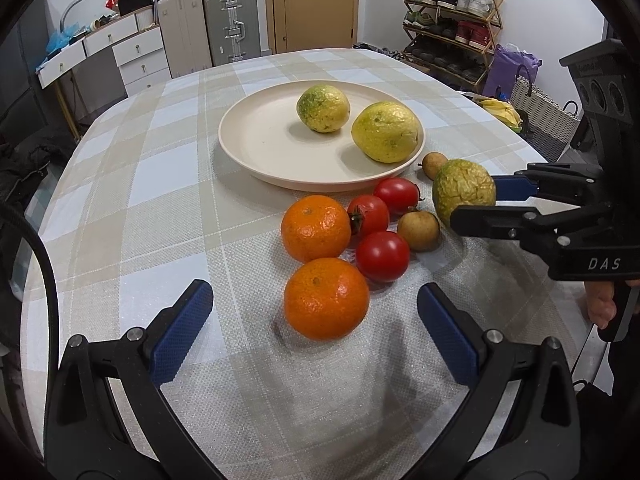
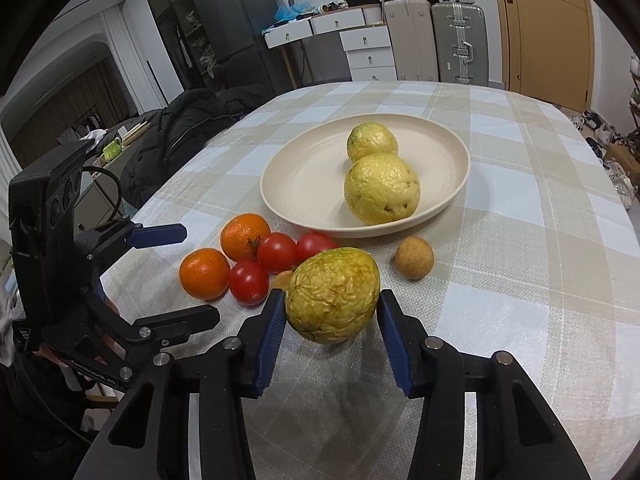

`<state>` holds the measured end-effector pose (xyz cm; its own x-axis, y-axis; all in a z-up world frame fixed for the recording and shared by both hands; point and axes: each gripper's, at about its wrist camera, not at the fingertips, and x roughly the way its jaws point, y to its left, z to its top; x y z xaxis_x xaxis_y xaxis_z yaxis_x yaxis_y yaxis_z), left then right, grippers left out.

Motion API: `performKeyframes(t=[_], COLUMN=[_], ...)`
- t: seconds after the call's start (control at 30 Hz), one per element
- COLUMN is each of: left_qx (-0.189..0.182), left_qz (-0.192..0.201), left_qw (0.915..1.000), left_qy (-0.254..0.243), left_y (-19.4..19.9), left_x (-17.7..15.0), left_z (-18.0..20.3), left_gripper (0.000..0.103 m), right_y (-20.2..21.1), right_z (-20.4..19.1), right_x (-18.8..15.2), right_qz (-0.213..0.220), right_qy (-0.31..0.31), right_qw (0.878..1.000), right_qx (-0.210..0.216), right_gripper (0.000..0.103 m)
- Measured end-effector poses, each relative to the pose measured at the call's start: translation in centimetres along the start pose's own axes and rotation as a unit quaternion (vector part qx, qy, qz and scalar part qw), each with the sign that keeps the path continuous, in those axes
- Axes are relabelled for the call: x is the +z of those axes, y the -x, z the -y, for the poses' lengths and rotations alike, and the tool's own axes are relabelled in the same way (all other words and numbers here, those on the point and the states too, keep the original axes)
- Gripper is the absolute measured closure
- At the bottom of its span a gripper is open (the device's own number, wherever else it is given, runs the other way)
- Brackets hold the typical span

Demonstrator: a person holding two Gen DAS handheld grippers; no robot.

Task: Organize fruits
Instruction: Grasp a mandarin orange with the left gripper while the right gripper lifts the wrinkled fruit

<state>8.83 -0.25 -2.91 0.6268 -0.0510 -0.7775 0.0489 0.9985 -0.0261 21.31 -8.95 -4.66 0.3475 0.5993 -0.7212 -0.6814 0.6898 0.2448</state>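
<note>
The right gripper (image 2: 331,312), black with blue ribbed pads, is clamped on a wrinkled green-yellow fruit (image 2: 334,296), one pad against each side. In the right wrist view the fruit's underside shows a shadow beneath it, but whether it is clear of the cloth or still resting on it I cannot tell. In the left wrist view the same fruit (image 1: 464,190) sits between the two fingers near the plate's right edge, and the near finger covers its lower part. Part of a hand (image 1: 602,306) holding that gripper's handle is cut off at the frame edge.

The left gripper (image 1: 314,336) stands wide apart and grips nothing; the nearer round orange mandarin (image 1: 326,298) lies between its fingertips on the cloth, touched by neither pad.

Beyond it lie a second orange mandarin (image 1: 316,228), three small red tomatoes (image 1: 382,256) and a small brown round fruit (image 1: 418,230), bunched together and touching. In the right wrist view that brown fruit is almost wholly hidden behind the held fruit. Another small brown fruit (image 1: 434,164) lies by the plate's rim, half hidden behind the held fruit.

The round cream plate (image 1: 256,144) carries two pale yellow wrinkled fruits (image 1: 386,132), apart from each other, on its right half. All stands on a table with a beige-and-white checked cloth (image 1: 160,208)
</note>
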Motion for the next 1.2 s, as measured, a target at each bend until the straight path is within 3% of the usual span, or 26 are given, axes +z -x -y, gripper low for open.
performKeyframes(t=[0.17,0.27,0.37,0.43,0.53,0.8,1.2], left_qx=[0.002,0.002,-0.006,-0.017,-0.024,-0.028,-0.019], left_qz=[0.001,-0.002,-0.008,-0.016,-0.026,-0.023,0.028], left_qw=[1.0,1.0,0.9999,0.9996,0.9992,0.9992,0.9994], left_qy=[-0.002,-0.007,-0.012,-0.016,-0.02,-0.016,0.01], left_y=[0.3,0.5,0.5,0.3,0.0,0.1,2.2], left_x=[0.1,0.2,0.1,0.0,-0.2,-0.1,0.9], left_z=[-0.1,-0.1,0.0,0.2,0.3,0.0,-1.4], left_gripper=[0.007,0.018,0.03,0.047,0.064,0.064,0.065], right_y=[0.7,1.0,1.1,1.2,1.3,1.5,3.1], right_z=[0.1,0.0,-0.1,-0.1,-0.2,-0.2,0.3], right_x=[0.3,0.4,0.4,0.4,0.4,0.4,0.8], right_qz=[0.016,0.022,0.026,0.028,0.029,0.035,0.078], right_qy=[-0.003,-0.004,-0.003,-0.003,-0.002,-0.004,-0.011], right_qw=[1.0,1.0,1.0,1.0,1.0,0.999,0.997], right_qx=[0.001,0.001,0.002,0.002,0.002,0.0,-0.004], right_gripper=[0.056,0.056,0.056,0.056,0.056,0.056,0.056])
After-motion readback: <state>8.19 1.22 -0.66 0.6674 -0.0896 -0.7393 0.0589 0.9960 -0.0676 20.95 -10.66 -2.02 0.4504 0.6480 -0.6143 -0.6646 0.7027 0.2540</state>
